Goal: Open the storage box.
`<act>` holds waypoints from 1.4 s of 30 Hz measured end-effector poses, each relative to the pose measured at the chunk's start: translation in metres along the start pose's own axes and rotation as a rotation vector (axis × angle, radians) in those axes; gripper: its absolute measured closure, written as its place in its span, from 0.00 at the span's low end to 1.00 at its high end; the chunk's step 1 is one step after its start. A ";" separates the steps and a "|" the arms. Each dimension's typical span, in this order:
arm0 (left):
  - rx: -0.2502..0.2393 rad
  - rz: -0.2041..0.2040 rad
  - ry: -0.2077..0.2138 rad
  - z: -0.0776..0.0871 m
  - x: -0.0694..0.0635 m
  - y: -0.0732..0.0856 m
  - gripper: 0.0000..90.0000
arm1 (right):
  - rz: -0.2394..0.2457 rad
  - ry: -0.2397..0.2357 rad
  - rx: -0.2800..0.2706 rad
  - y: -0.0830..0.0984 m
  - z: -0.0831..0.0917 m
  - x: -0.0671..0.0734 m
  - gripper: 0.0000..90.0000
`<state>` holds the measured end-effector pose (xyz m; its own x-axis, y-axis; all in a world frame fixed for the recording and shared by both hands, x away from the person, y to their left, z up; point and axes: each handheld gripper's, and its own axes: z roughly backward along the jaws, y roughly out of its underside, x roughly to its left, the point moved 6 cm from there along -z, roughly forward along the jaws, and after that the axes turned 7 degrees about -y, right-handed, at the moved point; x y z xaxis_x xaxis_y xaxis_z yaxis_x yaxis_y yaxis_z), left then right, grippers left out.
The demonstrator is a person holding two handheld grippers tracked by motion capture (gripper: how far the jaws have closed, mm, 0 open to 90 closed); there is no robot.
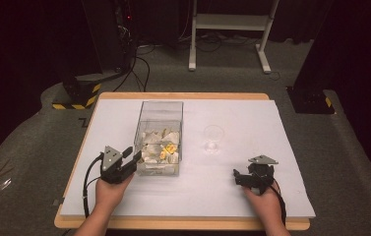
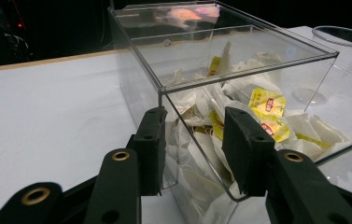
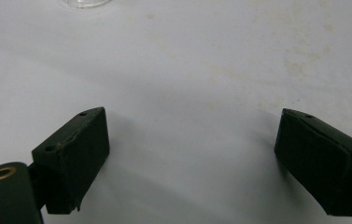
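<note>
Your left gripper [image 2: 190, 154] has its jaws narrowed astride the near corner of the clear box [image 2: 239, 60] of tea bags [image 2: 267, 105], mid-table; whether the pads press, you cannot tell. Your right gripper [image 3: 190, 163] rests wide, holding nothing, near the plastic cup [image 1: 213, 137]

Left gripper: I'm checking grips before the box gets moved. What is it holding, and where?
The left gripper straddles the clear box's near corner; contact cannot be told.

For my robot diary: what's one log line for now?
left gripper: jaws astride box corner | right gripper: open over table | cup: empty
</note>
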<state>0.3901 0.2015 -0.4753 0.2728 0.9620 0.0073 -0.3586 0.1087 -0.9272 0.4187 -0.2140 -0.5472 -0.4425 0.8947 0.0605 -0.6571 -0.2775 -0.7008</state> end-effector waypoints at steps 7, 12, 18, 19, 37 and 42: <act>0.004 0.022 0.007 -0.005 0.001 0.003 0.70 | 0.000 -0.001 0.001 0.000 0.000 0.000 0.11; 0.003 0.019 0.017 -0.005 -0.001 0.002 0.76 | 0.000 -0.001 0.001 0.000 0.000 0.000 0.11; 0.004 0.028 0.015 -0.002 -0.001 0.003 0.80 | 0.000 -0.001 0.001 0.000 0.000 0.000 0.11; 0.003 0.026 0.013 -0.002 -0.001 0.003 0.81 | 0.000 -0.001 0.001 0.000 0.000 0.000 0.11; 0.005 0.004 0.002 0.015 -0.009 0.010 0.82 | -0.001 -0.002 0.001 0.000 0.000 0.000 0.11; 0.011 -0.008 -0.002 0.022 -0.010 0.013 0.82 | -0.001 -0.001 0.001 0.000 0.000 0.000 0.11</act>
<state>0.3630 0.1984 -0.4794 0.2742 0.9615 0.0158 -0.3660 0.1195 -0.9229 0.4187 -0.2140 -0.5471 -0.4429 0.8944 0.0620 -0.6580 -0.2773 -0.7001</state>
